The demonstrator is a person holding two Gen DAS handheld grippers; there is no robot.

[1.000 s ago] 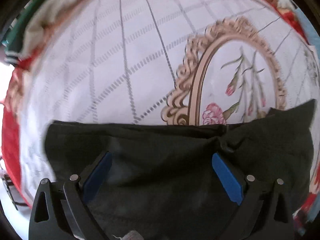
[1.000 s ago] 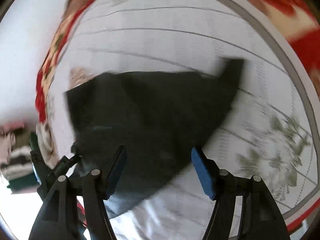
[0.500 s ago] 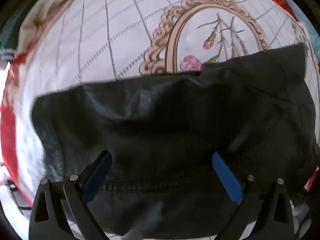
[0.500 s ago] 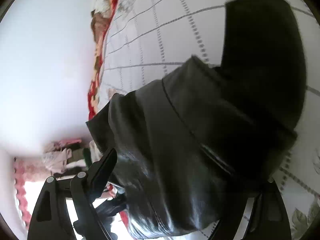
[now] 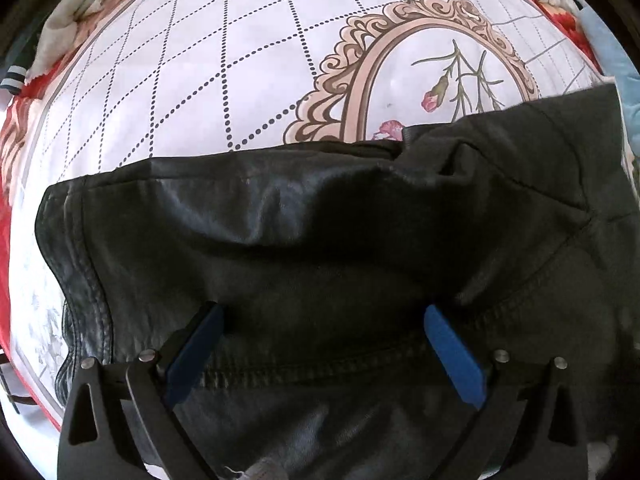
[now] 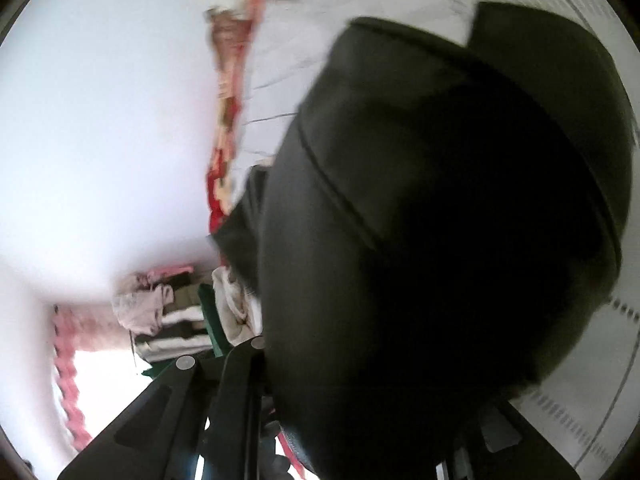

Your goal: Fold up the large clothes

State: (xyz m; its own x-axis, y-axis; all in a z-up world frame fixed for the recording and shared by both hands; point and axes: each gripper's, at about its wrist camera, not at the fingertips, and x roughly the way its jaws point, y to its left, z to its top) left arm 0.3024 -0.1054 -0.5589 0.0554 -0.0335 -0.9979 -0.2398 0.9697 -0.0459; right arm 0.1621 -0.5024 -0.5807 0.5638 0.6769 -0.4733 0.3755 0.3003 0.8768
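Observation:
A black leather garment [image 5: 320, 240] lies spread on the white patterned bedspread [image 5: 200, 80]. In the left wrist view, my left gripper [image 5: 322, 312] points straight down just above it. Its blue pads [image 5: 192, 352] stand wide open with only flat garment below them. In the right wrist view, a bunched fold of the garment [image 6: 440, 220] fills most of the blurred frame. My right gripper [image 6: 344, 384] is closing on that fold. Its fingertips are hidden under the leather, and only the left finger [image 6: 244, 360] shows, drawn in against it.
An oval floral medallion [image 5: 440, 60] is printed on the bedspread beyond the garment. A red blanket edge [image 5: 8, 240] borders the bed, and a light blue cloth [image 5: 612, 52] lies at the right. A pile of folded clothes [image 6: 168, 320] sits by the white wall [image 6: 100, 120].
The left gripper has slid over the garment, still open. The right gripper has dropped and tilted towards level, and its wide jaws have come together around a raised fold of the garment.

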